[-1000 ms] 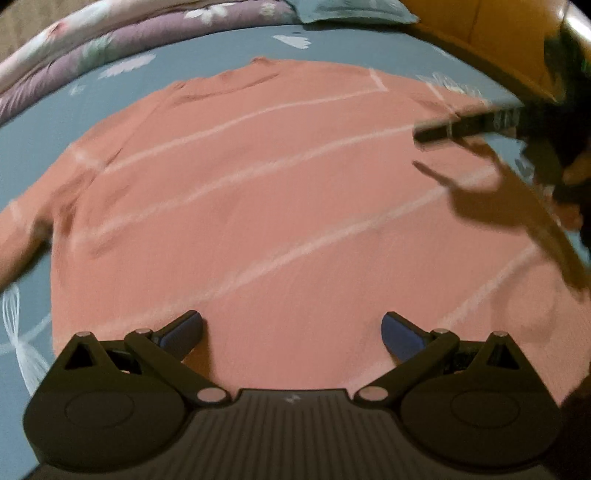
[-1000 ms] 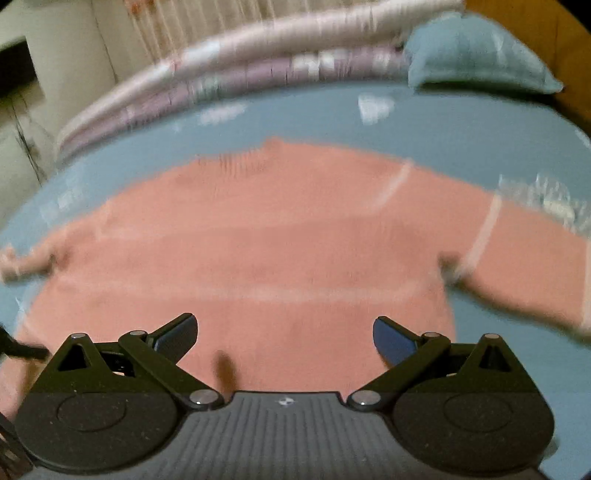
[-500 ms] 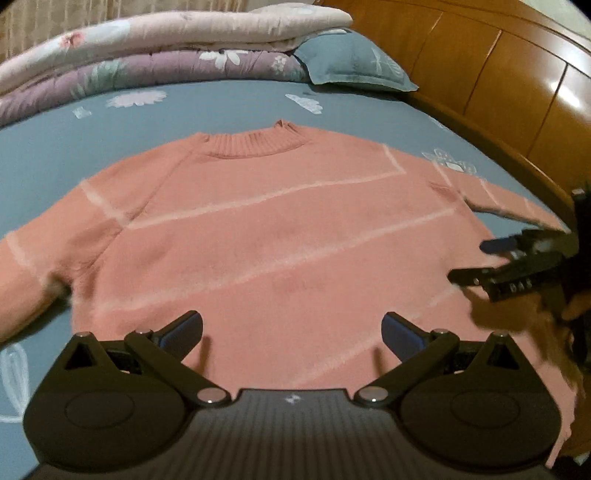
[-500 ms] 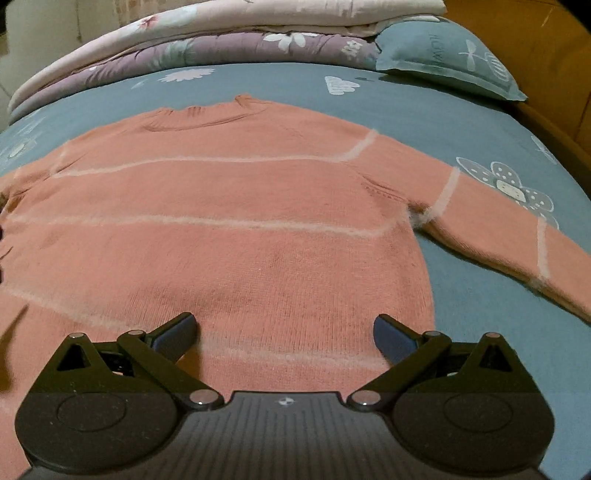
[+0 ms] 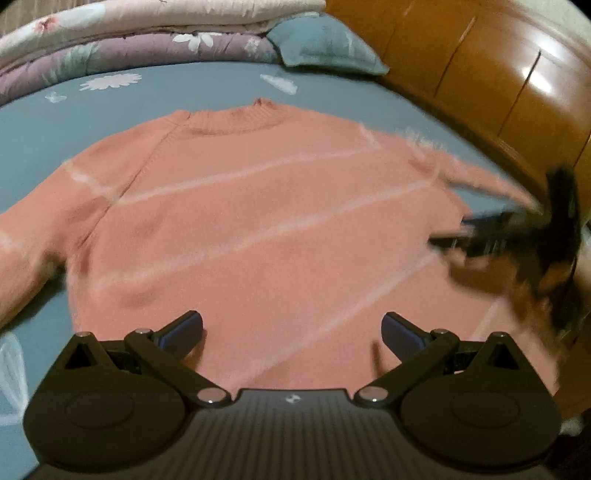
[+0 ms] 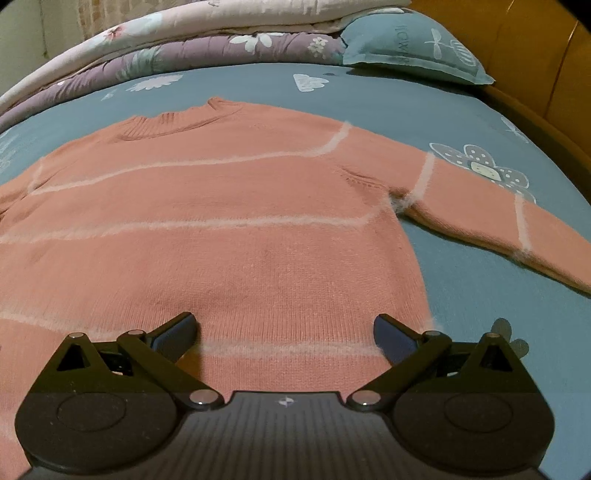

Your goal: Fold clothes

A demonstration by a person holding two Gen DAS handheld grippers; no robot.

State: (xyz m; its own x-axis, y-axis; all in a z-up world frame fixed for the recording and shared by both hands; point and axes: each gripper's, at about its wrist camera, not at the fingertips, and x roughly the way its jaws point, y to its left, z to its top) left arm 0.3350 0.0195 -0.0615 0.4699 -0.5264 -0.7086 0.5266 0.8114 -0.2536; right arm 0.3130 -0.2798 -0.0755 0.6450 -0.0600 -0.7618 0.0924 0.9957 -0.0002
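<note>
A salmon-pink knitted sweater (image 5: 266, 221) (image 6: 221, 229) with thin white stripes lies flat and spread out on the blue bed sheet (image 6: 461, 280), collar away from me. My left gripper (image 5: 291, 328) hovers open above its lower hem, nothing between the fingers. My right gripper (image 6: 284, 328) is open too, above the hem near the sweater's right side seam. The right sleeve (image 6: 491, 214) stretches out to the right. In the left wrist view the right gripper (image 5: 491, 232) appears blurred over the sweater's right edge. The left sleeve (image 5: 33, 240) runs off to the left.
Folded floral quilts (image 6: 184, 33) and a blue pillow (image 6: 410, 44) lie at the far end of the bed. A wooden headboard (image 5: 480, 74) rises on the right. Bare blue sheet lies right of the sweater.
Both grippers have pulled back and lifted, so the whole sweater shows. In the left wrist view the right gripper has dropped from the upper right toward the right edge.
</note>
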